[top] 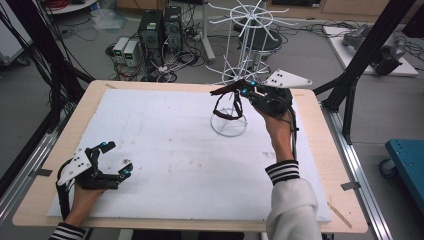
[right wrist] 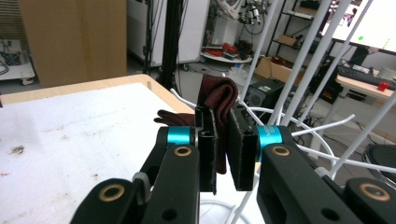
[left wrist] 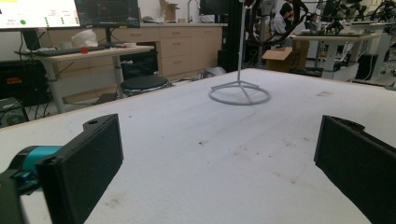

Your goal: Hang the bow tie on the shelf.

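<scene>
I have the right gripper (top: 240, 91) raised at the far right of the table (top: 320, 165), beside the lower arms of the white wire rack (top: 240, 30). Its jaws are closed on a dark red strap (right wrist: 217, 100) — in the right gripper view the folded material is pinched between the two black pads and rises above them, with a second dark piece trailing off to the left. In the high view the strap hangs from the jaw tips as a loop that drops toward the rack's ring base (top: 229, 125), which stands on the white mat (top: 165, 150). Whether the strap touches any of the rack's wire arms I cannot tell; several white arms cross just behind and beside the jaws in the right gripper view.

The left gripper (top: 114, 160) is at the near left corner of the mat, well apart from the rack. Its jaws stand wide apart with nothing between them — the left gripper view shows bare, lightly stained mat between the two pads, with the ring base and the rack's upright pole farther off.

My left hand (top: 82, 197) and right hand (top: 277, 125) come in from the near edge, each in a striped cuff.
</scene>
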`<state>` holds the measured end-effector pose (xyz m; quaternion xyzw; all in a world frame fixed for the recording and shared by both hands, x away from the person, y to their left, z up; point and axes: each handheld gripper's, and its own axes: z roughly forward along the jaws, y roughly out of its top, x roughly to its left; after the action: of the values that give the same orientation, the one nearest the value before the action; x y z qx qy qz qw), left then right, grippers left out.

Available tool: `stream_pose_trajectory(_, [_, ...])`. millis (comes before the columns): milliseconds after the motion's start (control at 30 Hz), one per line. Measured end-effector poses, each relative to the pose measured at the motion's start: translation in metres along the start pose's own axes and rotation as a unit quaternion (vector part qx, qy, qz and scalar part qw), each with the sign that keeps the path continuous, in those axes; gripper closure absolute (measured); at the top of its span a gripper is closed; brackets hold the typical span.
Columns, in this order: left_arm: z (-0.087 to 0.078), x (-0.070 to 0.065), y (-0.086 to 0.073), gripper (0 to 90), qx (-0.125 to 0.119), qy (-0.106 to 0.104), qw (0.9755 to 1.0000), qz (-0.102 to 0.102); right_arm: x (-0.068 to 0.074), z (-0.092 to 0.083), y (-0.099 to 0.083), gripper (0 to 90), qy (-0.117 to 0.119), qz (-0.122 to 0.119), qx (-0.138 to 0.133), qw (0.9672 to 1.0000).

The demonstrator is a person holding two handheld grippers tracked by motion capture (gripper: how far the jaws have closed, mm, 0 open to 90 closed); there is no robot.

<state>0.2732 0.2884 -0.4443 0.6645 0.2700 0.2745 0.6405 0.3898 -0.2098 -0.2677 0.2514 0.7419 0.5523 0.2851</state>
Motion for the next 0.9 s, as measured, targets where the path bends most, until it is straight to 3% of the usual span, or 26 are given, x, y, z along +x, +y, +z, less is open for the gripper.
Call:
stream_pose_trajectory(200, [0.0003,0.0000,-0.0023,1.7,0.002,-0.001,1.0000,-0.004,-0.0007,-0.0004,-0.0009,83.5,-0.013,0.003,0.010,0.9999])
stream_pose_trajectory(533, [0.0012,-0.0008,-0.0052,1.7,0.004,-0.005,1.0000,-0.006,-0.0001,0.0022,-0.0042,81.7,-0.013,0.001,0.018,0.9998])
stream_pose_trajectory(900, [0.0005,-0.0003,-0.0068,1.7,0.001,0.001,1.0000,-0.006,-0.0004,0.0002,-0.0077,73.6,-0.018,0.010,0.017,0.9997])
